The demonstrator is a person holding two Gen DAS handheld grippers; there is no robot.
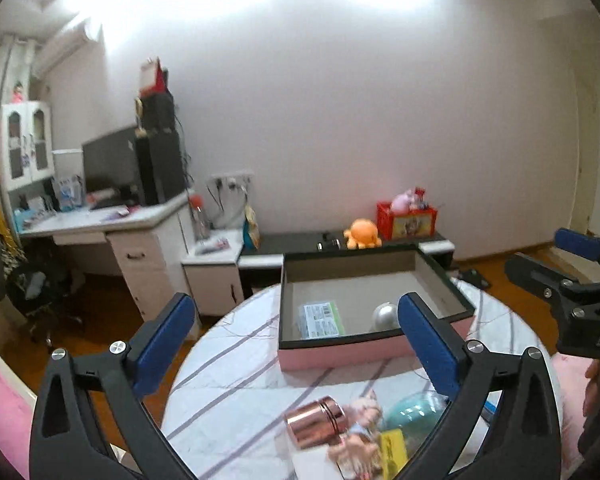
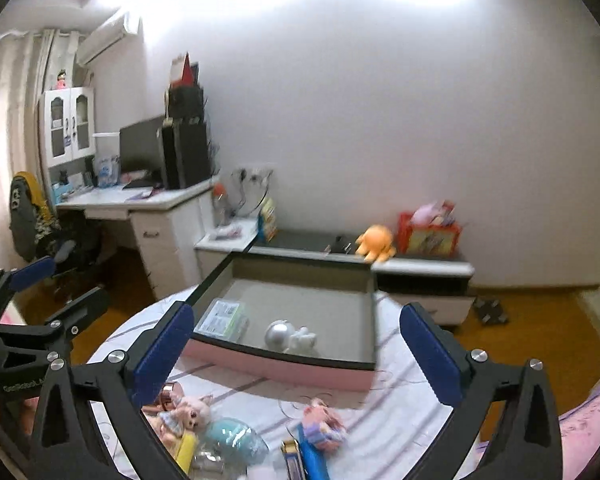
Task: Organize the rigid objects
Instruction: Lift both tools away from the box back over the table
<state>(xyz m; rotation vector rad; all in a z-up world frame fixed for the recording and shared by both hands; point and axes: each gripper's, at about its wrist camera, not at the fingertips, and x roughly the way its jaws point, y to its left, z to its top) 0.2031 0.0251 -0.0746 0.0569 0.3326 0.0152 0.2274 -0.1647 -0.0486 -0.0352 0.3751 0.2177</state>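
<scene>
A pink box with a dark rim [image 1: 340,354] [image 2: 284,368] stands on a round table with a striped cloth [image 1: 236,364] [image 2: 392,404]. Inside lie a green-labelled packet [image 1: 320,319] [image 2: 221,319] and a silver-and-white astronaut figure [image 1: 385,315] [image 2: 290,337]. Near me lie a rose-gold tin [image 1: 316,420], a doll [image 1: 360,436] [image 2: 184,414], a teal clear ball [image 1: 412,410] [image 2: 236,438], a small pink doll [image 2: 326,424] and a blue item [image 2: 314,460]. My left gripper [image 1: 296,344] and right gripper [image 2: 296,352] are both open and empty, above the loose items.
A low black-and-white cabinet [image 1: 300,248] [image 2: 420,268] behind the table holds an orange plush octopus [image 1: 363,234] [image 2: 377,242] and a red toy box [image 1: 406,220]. A white desk [image 1: 100,224] with a monitor stands at the left. The floor is wood.
</scene>
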